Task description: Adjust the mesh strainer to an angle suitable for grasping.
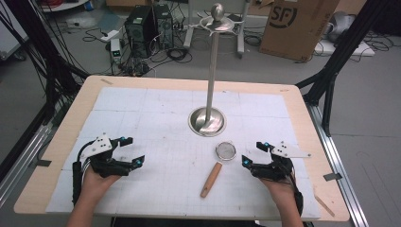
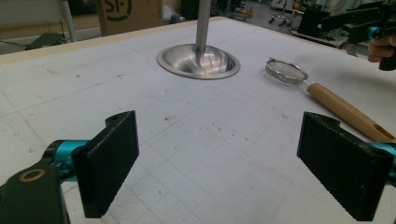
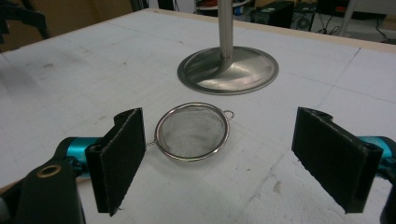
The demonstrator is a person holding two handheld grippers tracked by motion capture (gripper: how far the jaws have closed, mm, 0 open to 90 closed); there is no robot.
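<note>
A small mesh strainer (image 1: 226, 151) with a wooden handle (image 1: 211, 179) lies flat on the white mat, just in front of a steel stand's round base (image 1: 207, 121). My right gripper (image 1: 255, 154) rests to the right of the strainer, open, its jaws wide with nothing between them. In the right gripper view the strainer's mesh bowl (image 3: 192, 131) lies a short way ahead, between the lines of the two pads. My left gripper (image 1: 132, 150) sits open at the mat's left, well away from the strainer (image 2: 286, 71), whose handle (image 2: 348, 113) runs toward its right jaw.
The stand's tall pole (image 1: 213, 61) rises from the base to a ring and ball top (image 1: 217, 14). The mat (image 1: 156, 118) covers a wooden table (image 1: 71, 118). Beyond the far edge are computer towers, cables and a cardboard box (image 1: 298, 23) on the floor.
</note>
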